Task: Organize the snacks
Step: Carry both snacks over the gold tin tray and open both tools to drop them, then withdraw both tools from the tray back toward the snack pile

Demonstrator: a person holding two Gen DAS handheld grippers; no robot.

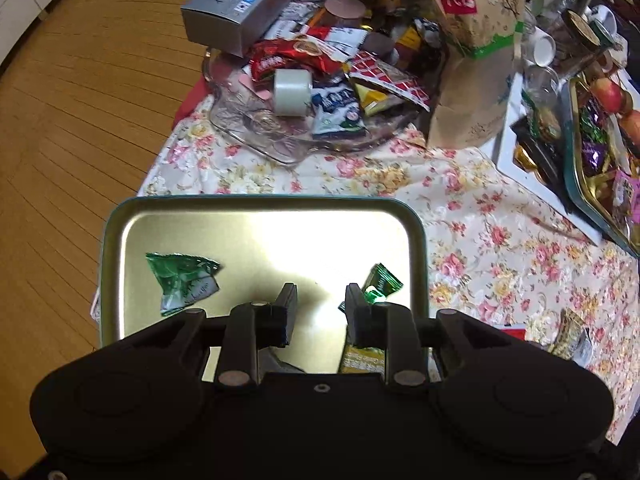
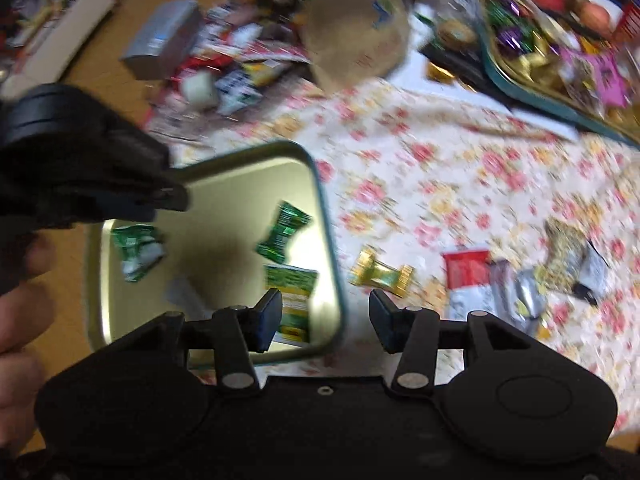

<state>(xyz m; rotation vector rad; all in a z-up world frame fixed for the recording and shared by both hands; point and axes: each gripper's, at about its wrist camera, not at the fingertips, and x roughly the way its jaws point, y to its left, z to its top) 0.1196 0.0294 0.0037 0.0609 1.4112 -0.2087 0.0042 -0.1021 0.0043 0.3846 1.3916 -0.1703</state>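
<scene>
A gold tin tray [image 1: 264, 208] with a teal rim lies on the floral cloth; it also shows in the right wrist view [image 2: 240, 160]. In it lie a crumpled green wrapper [image 1: 182, 280], a green candy [image 1: 382, 282] and a green-yellow packet [image 1: 362, 360]. My left gripper [image 1: 320, 308] is open and empty over the tray, beside the green candy. My right gripper [image 2: 324, 316] is open and empty above the tray's right rim. A gold-wrapped candy [image 2: 380, 272] lies on the cloth just beyond it.
A glass platter [image 1: 256, 128] piled with snack packets, a tape roll [image 1: 292, 92], a silver box [image 1: 240, 4] and a paper bag [image 1: 476, 60] stand behind. A second teal tray [image 2: 540, 92] of sweets is far right. Loose packets [image 2: 500, 280] lie right. The right wrist view is blurred.
</scene>
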